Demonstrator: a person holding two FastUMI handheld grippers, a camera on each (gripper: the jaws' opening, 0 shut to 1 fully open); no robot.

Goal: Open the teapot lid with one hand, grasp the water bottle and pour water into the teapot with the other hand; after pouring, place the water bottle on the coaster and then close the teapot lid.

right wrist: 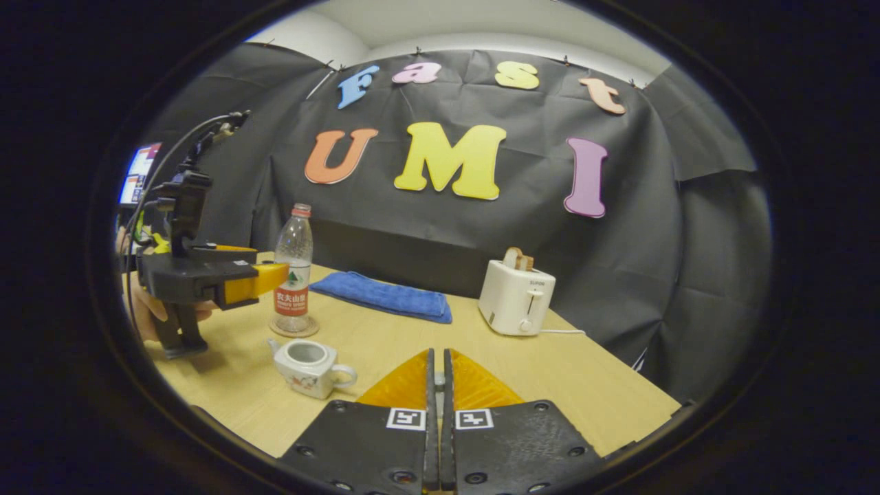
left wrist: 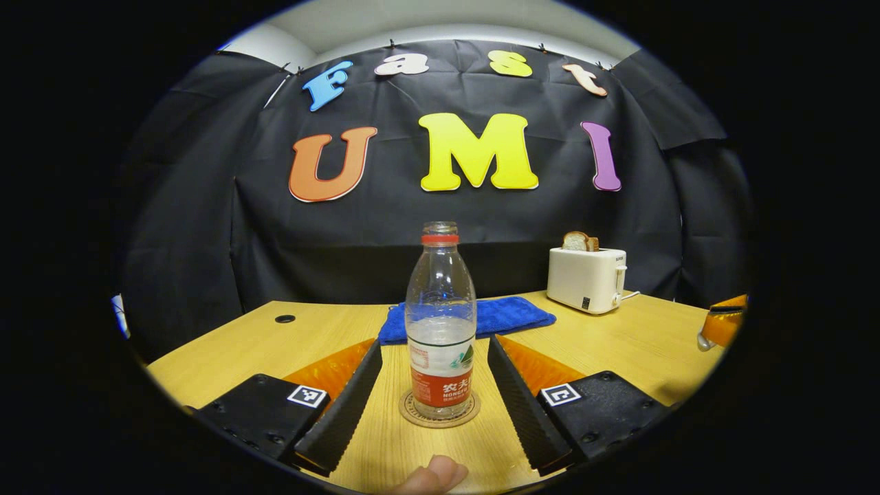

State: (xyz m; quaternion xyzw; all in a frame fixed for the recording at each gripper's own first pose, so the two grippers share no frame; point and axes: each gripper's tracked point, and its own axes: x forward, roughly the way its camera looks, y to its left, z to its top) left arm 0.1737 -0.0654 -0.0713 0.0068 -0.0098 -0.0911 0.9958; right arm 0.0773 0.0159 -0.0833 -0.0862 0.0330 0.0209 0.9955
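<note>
Plastic bottle: the clear water bottle (left wrist: 441, 322) stands upright on a round coaster (left wrist: 440, 416), red collar at the neck, no cap on it, water filling roughly its lower half; in the right gripper view it (right wrist: 293, 268) stands at the far left part of the table.
Teapot: white teapot (right wrist: 309, 368) sits lidless on the table, its mouth open to view, handle turned toward the right gripper, nearer that camera than the bottle and apart from the coaster (right wrist: 294, 328).
Left gripper: the left gripper (left wrist: 434, 385) has its fingers spread wide, one on each side of the bottle, neither touching it; a fingertip of the holding hand (left wrist: 433, 476) shows at the bottom edge. In the right gripper view this gripper (right wrist: 265, 278) is held level just beside the bottle, a hand (right wrist: 148, 306) behind it.
Right gripper: the right gripper (right wrist: 437, 385) has its fingers brought together with only a thin slit between; whether anything is pinched there cannot be told.
Table: light wood tabletop (left wrist: 639, 344) with a small dark round hole (left wrist: 284, 319) near its far left corner.
On the table: a folded blue cloth (left wrist: 505, 316) lies behind the bottle; a white toaster (left wrist: 586, 278) with bread in its slot stands far right, its cord trailing.
Room: black cloth wall (left wrist: 206, 227) behind the table, pale ceiling above.
</note>
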